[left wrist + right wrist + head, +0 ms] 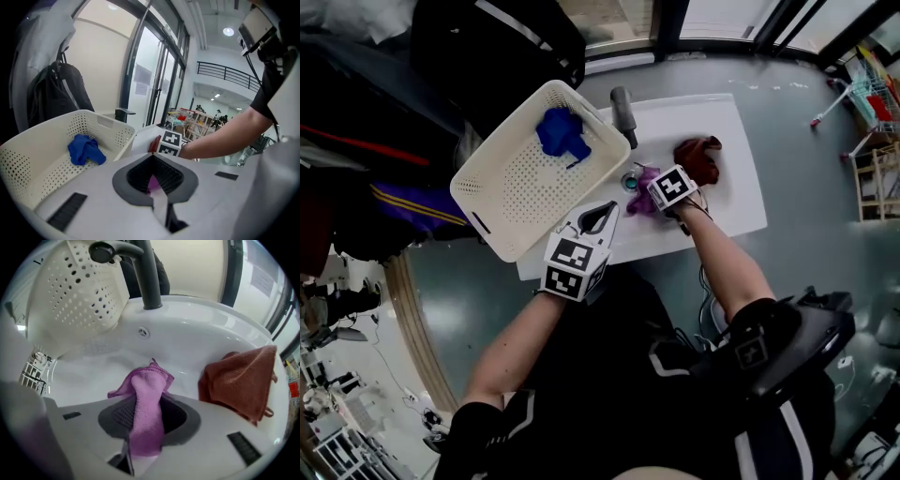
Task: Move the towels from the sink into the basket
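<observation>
R gripper point(145, 423): jaws clamped on the pink towel point(147, 399). The cloth is bunched btwn the ribbed pads and its top corner fans out above them. It points steeply down into the sink point(197, 329), and the towel's free end is over the white basin near the drain point(630, 181).

L gripper point(153, 177): jaws a little apart, nothing btwn them. Only a sliver of purple shows through the gap. It's raised at the near edge of the sink, by the basket's corner, aimed across at the R one's marker cube point(168, 143).

Red-brown towel point(239, 380) lies crumpled in the sink's R half, just beside the pink one but not touching as far as I can tell. Dark faucet point(145, 273) stands at the sink's back rim, w/ a small overflow hole point(144, 332) below it.

White perforated basket point(502, 211) sits at the sink's L end, set at an angle, one corner close to the faucet. Blue towel point(561, 133) is already inside it, bunched near the far wall.

Around: grey floor point(797, 122), dark bags point(394, 141) to the L of the basket, tall windows point(154, 70) behind.
</observation>
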Available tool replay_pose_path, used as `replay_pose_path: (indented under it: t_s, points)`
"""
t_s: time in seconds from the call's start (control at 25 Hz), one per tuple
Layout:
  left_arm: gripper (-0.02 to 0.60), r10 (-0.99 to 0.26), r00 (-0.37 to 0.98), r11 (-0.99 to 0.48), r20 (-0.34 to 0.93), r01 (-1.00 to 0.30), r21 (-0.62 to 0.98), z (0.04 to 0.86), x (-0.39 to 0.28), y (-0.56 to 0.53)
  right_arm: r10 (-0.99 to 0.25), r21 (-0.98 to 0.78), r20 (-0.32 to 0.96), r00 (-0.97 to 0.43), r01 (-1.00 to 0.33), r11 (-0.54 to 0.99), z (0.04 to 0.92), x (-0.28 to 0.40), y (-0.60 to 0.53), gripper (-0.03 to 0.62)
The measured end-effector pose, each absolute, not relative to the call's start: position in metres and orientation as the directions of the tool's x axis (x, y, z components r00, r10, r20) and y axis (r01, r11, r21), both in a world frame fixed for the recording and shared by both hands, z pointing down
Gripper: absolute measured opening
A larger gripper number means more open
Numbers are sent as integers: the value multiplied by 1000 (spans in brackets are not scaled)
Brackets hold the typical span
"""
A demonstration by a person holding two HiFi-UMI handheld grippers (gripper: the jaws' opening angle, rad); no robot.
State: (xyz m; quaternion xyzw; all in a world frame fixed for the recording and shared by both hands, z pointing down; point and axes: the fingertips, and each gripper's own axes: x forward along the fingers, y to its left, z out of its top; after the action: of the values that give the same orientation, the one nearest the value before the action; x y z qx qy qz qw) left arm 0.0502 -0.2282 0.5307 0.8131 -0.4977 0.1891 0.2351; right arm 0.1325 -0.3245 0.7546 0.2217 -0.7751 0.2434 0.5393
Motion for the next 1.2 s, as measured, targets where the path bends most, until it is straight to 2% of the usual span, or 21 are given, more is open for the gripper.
replay_pose_path:
  t_s: [0.32, 0.48, 0.76, 1.2]
  points:
    - [6, -784, 471, -427, 404, -882, 199, 466, 20, -221, -189, -146, 888, -419, -647, 748, 686, 122, -305, 130]
    - [6, -837, 412, -384, 360, -911, 152, 447, -10, -223, -245, -145, 852, -463, -658, 739, 652, 112, -295, 130]
    - [6, -870, 389, -348, 303, -920, 181, 417, -48, -212, -314, -157, 784, -535, -660, 735, 588, 100, -271, 132]
    - [6, -926, 300, -255, 229, -945, 206, 391, -105, -201, -340, -163, 671, -659, -578, 800, 483, 68, -247, 130]
